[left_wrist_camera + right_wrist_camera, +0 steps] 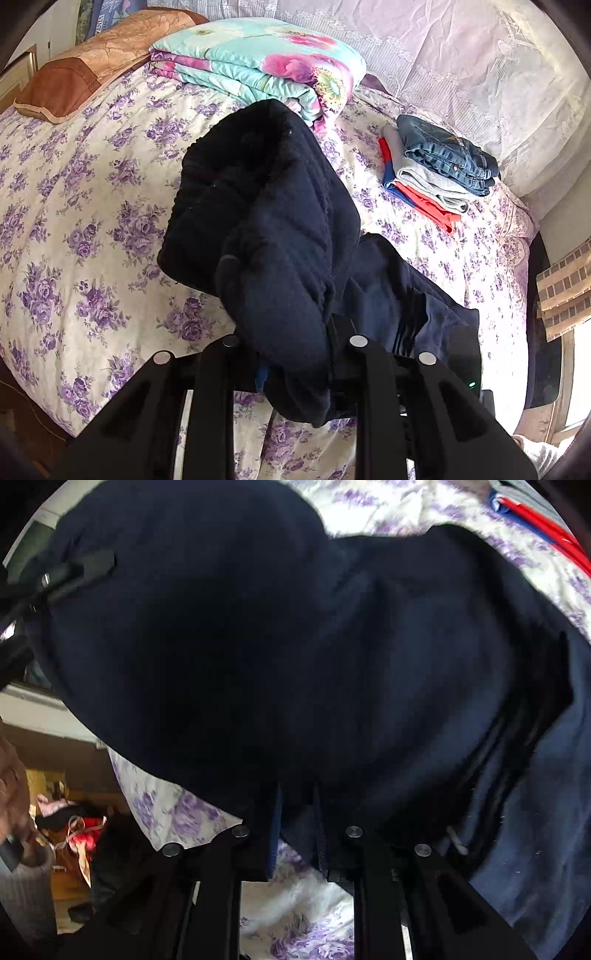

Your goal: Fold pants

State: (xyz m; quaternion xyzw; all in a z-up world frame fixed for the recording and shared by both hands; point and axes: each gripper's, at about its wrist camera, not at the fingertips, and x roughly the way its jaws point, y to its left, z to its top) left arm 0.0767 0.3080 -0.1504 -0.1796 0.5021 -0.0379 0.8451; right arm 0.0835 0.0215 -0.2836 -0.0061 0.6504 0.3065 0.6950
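Dark navy fleece-lined pants [266, 206] hang bunched over the bed with the purple-flowered sheet [92, 221]. My left gripper [295, 369] is shut on a thick fold of them and holds it above the sheet. In the right wrist view the pants [295, 646] fill most of the frame. My right gripper [297, 812] is shut on their lower edge, with the cloth pinched between the blue-padded fingers [275, 819]. The left gripper [74, 572] shows at the upper left of that view, clamped on the cloth. The pants' ribbed waistband [517, 746] trails to the right.
A folded floral quilt [258, 62] and a brown pillow [92, 62] lie at the bed's far end. A stack of folded clothes with jeans on top [439, 162] sits at the right. A lilac curtain [461, 55] hangs behind. A basket with clothes [74, 834] stands on the floor.
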